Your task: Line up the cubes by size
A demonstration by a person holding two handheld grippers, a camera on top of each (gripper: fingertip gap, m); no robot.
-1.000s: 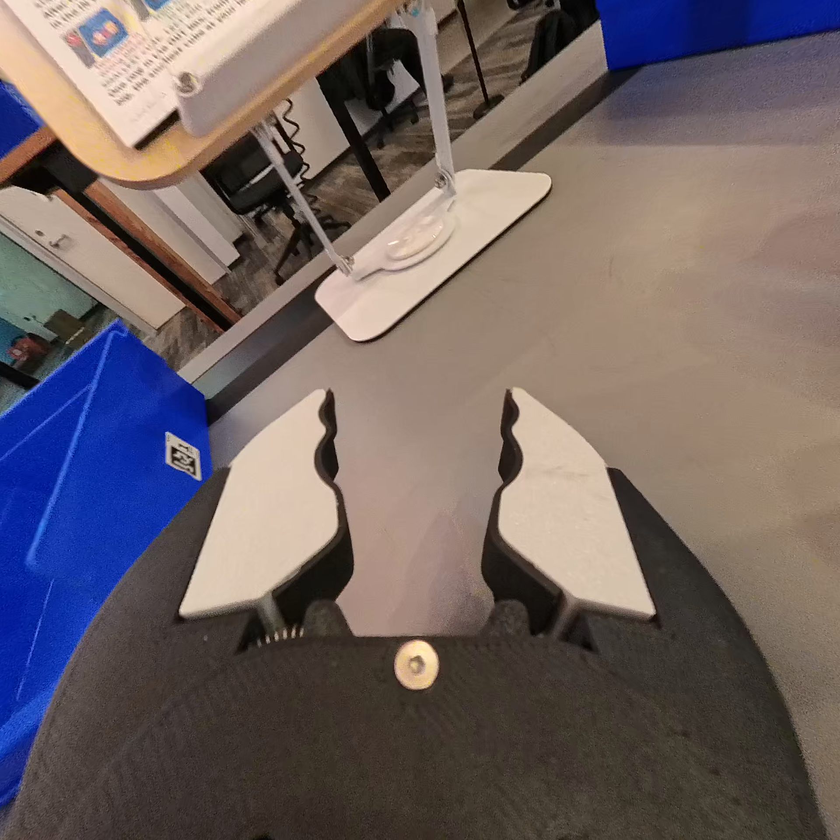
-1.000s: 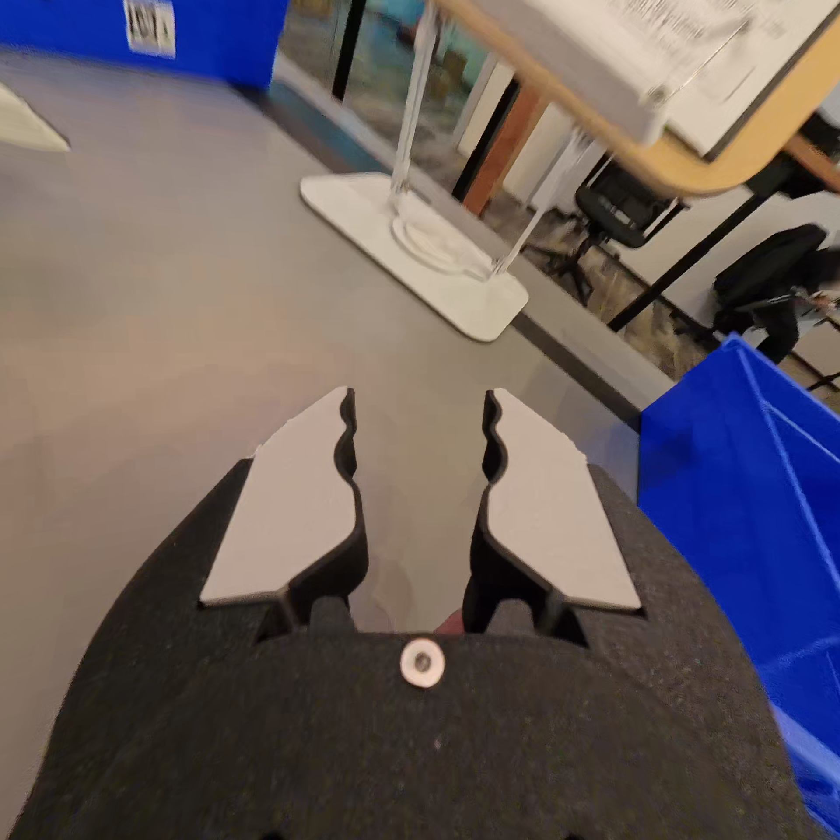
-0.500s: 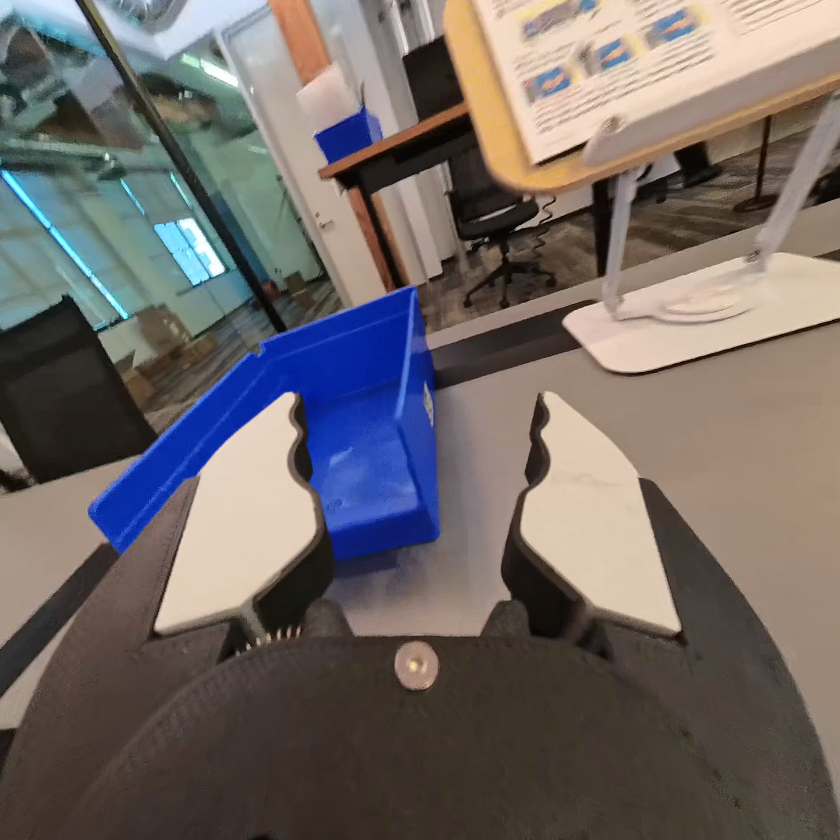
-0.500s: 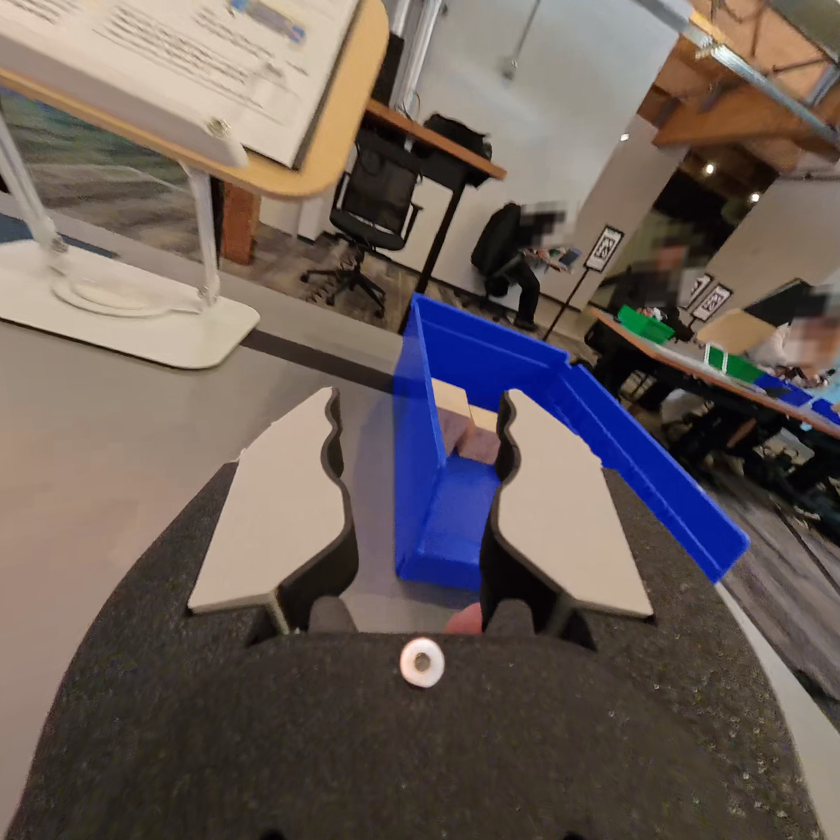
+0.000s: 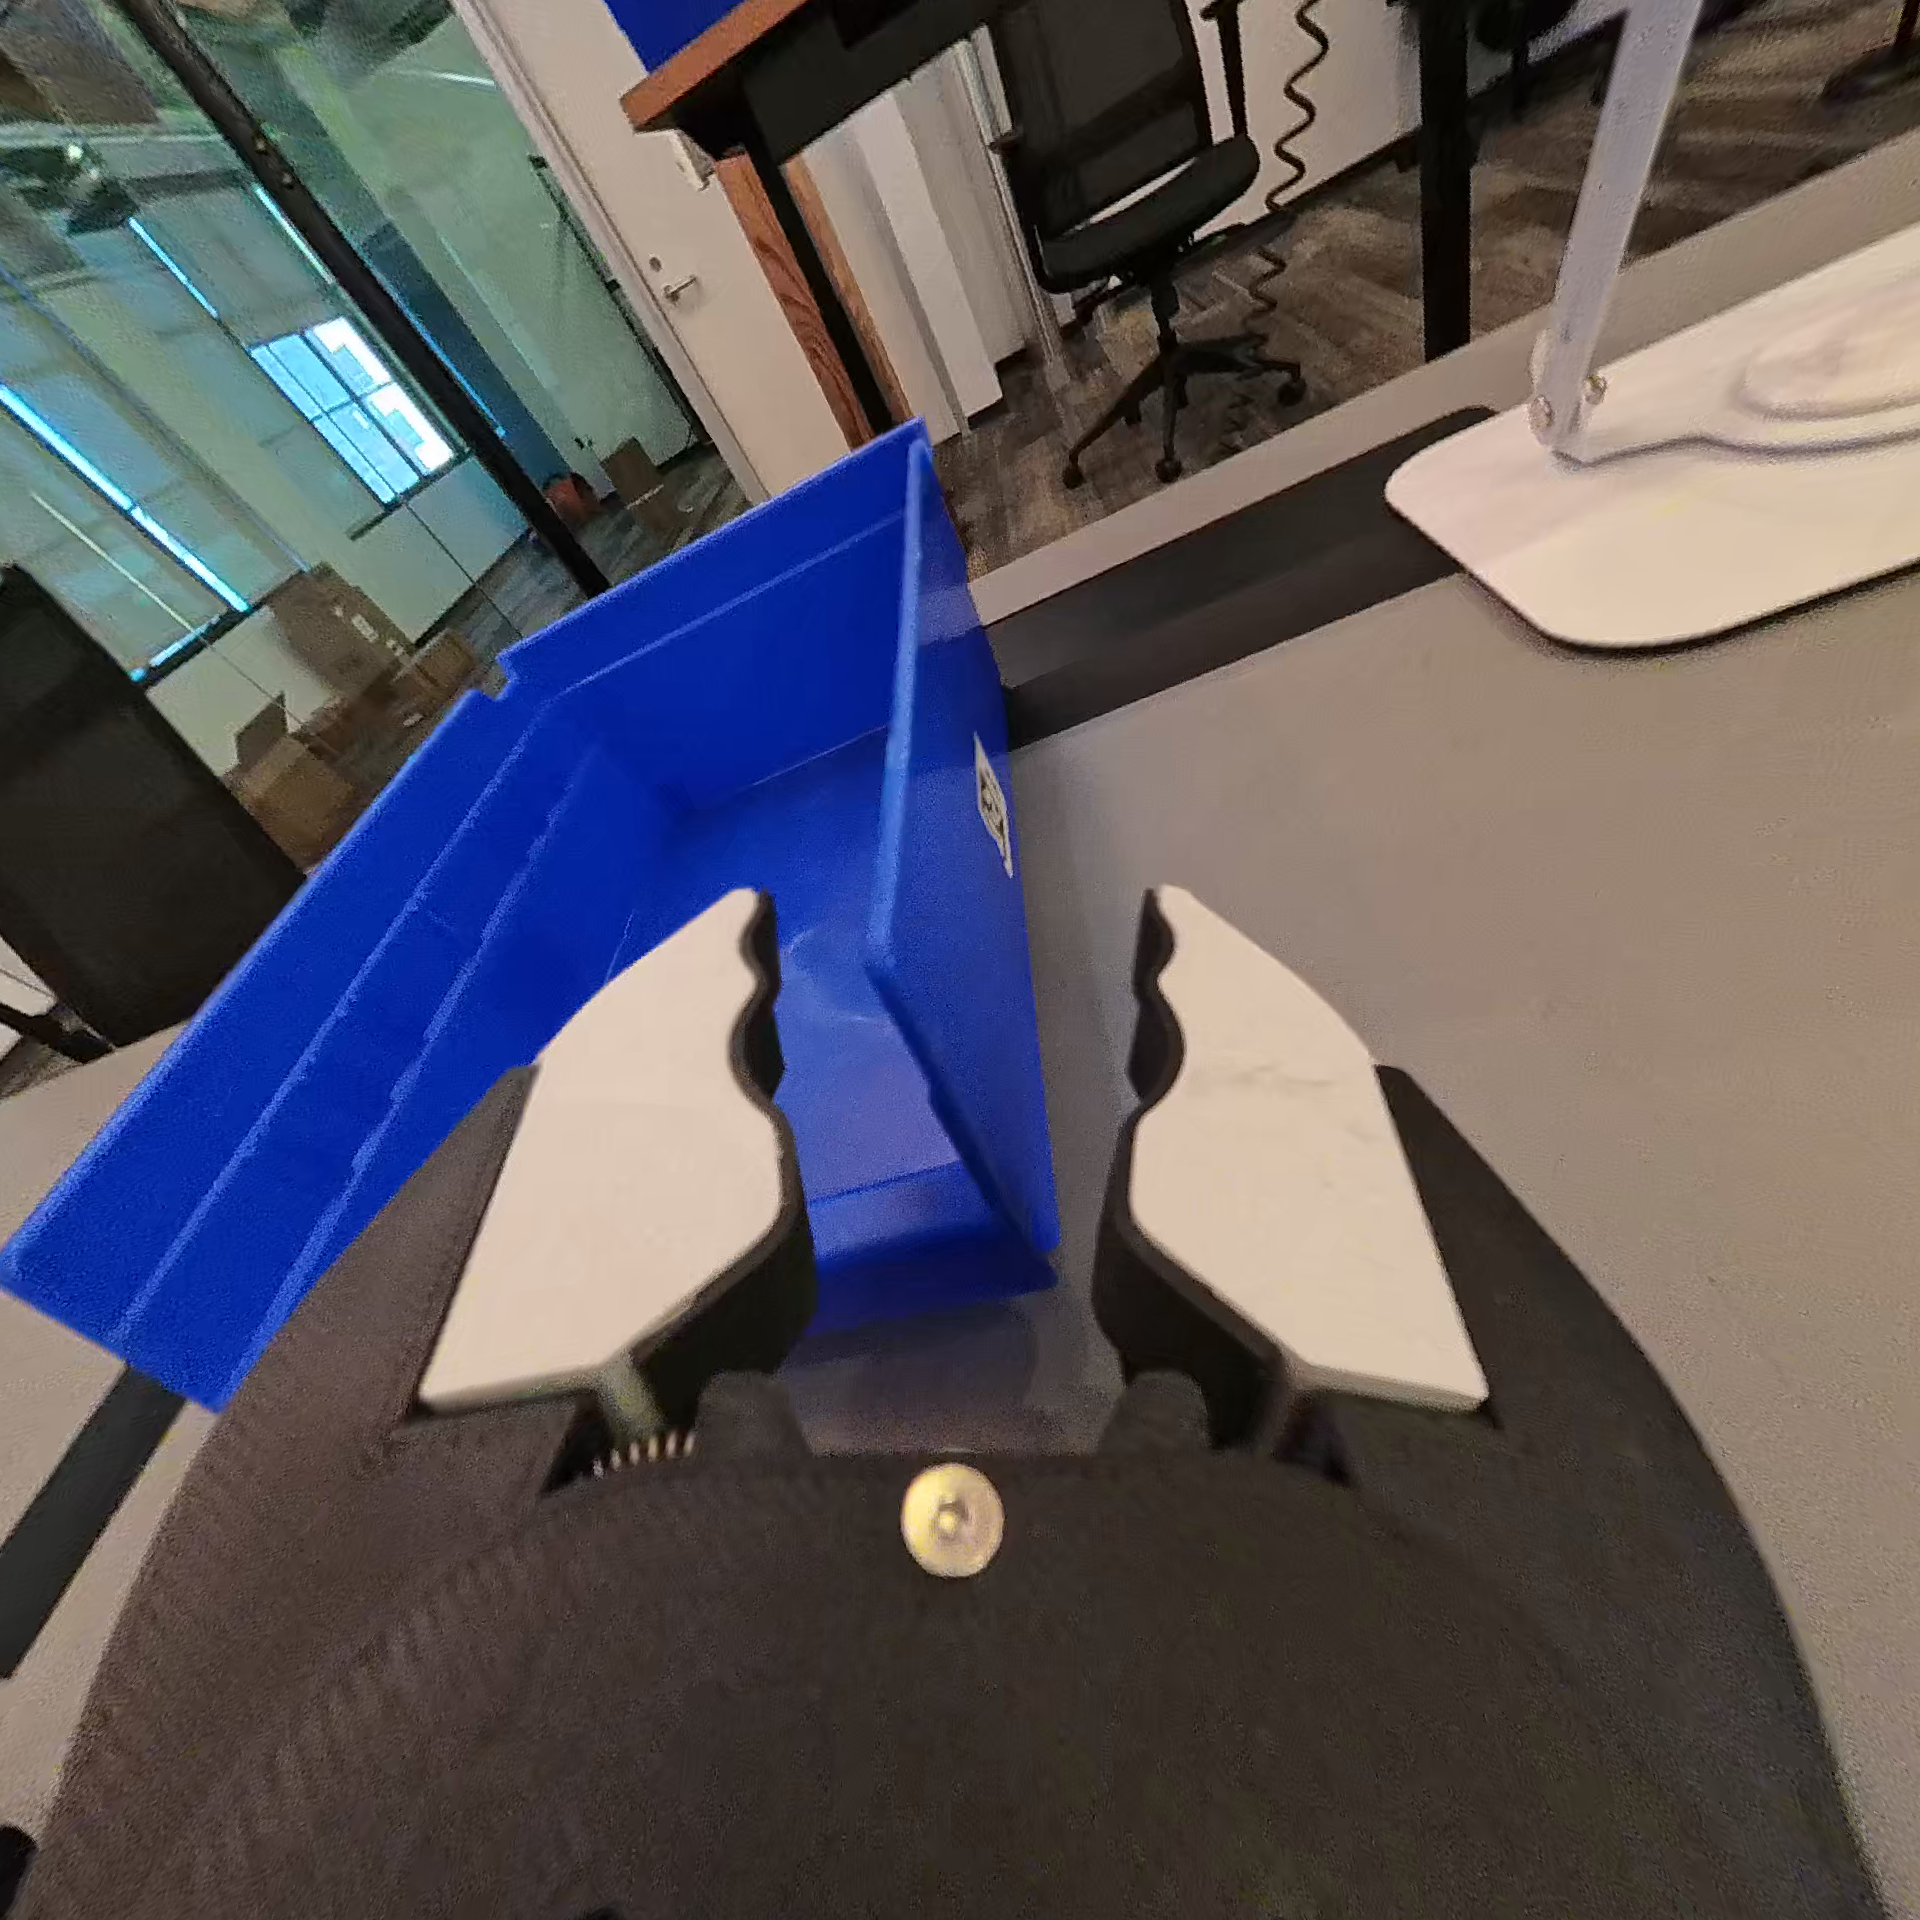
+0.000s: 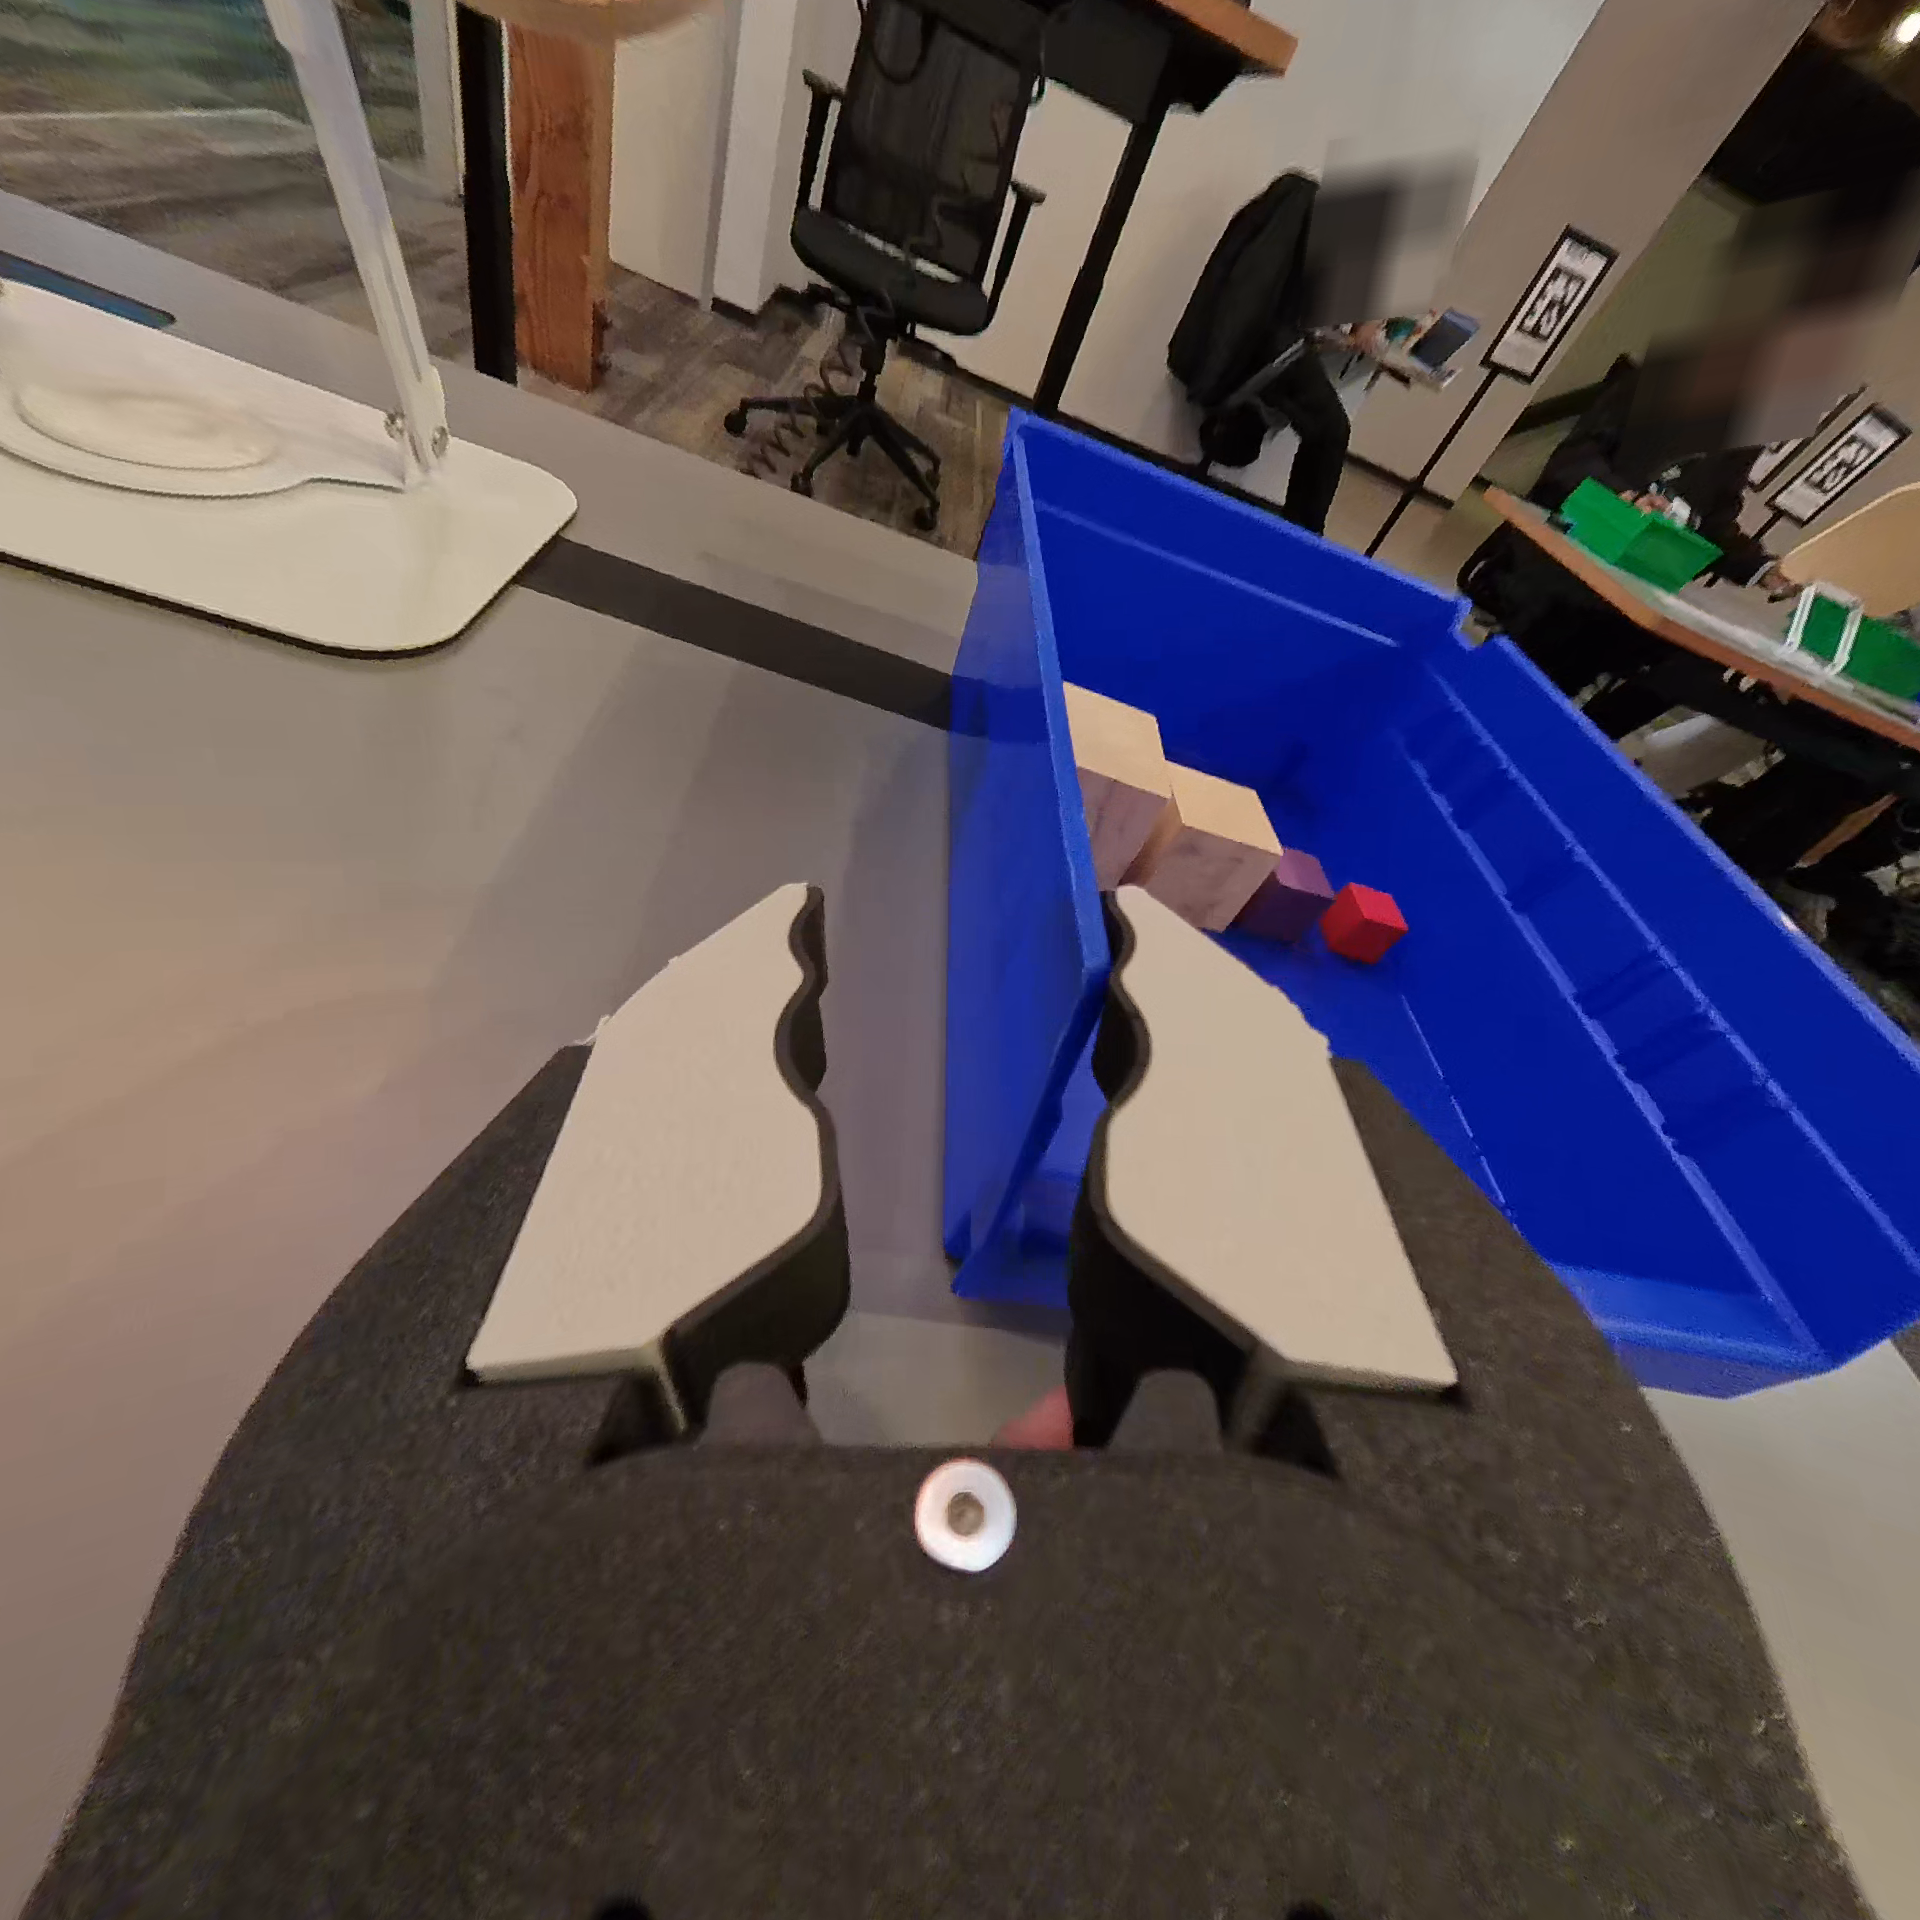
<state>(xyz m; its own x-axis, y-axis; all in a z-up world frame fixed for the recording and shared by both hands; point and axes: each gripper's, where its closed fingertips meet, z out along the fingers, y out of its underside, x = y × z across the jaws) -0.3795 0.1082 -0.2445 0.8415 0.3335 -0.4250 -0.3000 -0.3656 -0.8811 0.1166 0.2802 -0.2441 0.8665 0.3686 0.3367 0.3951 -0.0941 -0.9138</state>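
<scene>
Both grippers, left gripper (image 5: 954,997) and right gripper (image 6: 961,987), hang with jaws apart, holding nothing. Four cubes sit far inside the right blue plastic bin (image 6: 1621,977): two pale wooden blocks (image 6: 1195,831), purple cube (image 6: 1294,902), red cube (image 6: 1363,922). Likely light and rigid; pinch opposite flat faces.

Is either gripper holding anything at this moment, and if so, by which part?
Nothing is held. The left gripper and the right gripper are both open, each straddling a blue bin's wall without clamping it.

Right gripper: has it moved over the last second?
Yes. The right gripper swung right, away from the white stand base, and now faces the blue bin, jaws open and straddling its near wall.
</scene>
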